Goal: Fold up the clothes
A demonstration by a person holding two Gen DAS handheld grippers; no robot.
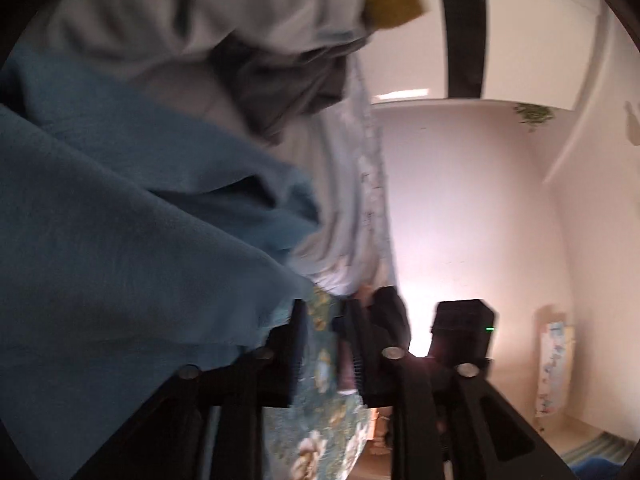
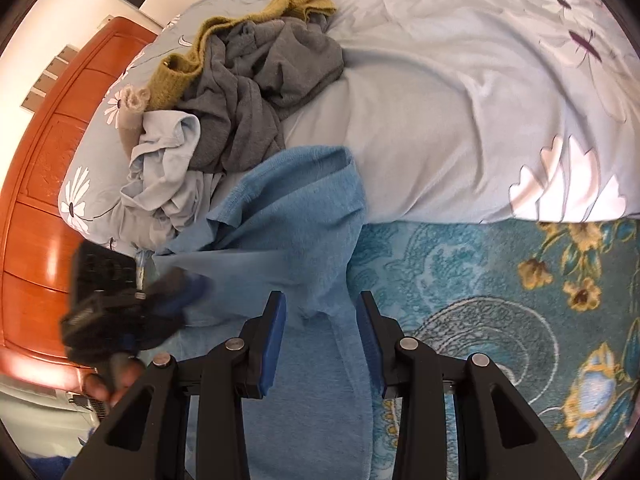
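A blue knit garment (image 2: 292, 220) lies across the teal floral blanket (image 2: 500, 280) on the bed. My right gripper (image 2: 322, 328) is open, its blue-padded fingers either side of a strip of the garment. My left gripper (image 2: 120, 312) shows blurred at the left edge of the right wrist view, at the garment's left corner. In the left wrist view the blue garment (image 1: 120, 220) fills the left side and my left gripper (image 1: 324, 344) has its fingers close together over floral blanket; whether cloth is pinched between them is unclear.
A pile of clothes lies at the bed's far left: a grey garment (image 2: 256, 92), a mustard knit (image 2: 188, 64), a pale blue shirt (image 2: 168, 168). A light flowered duvet (image 2: 460, 100) covers the rest. A wooden headboard (image 2: 48, 200) stands left.
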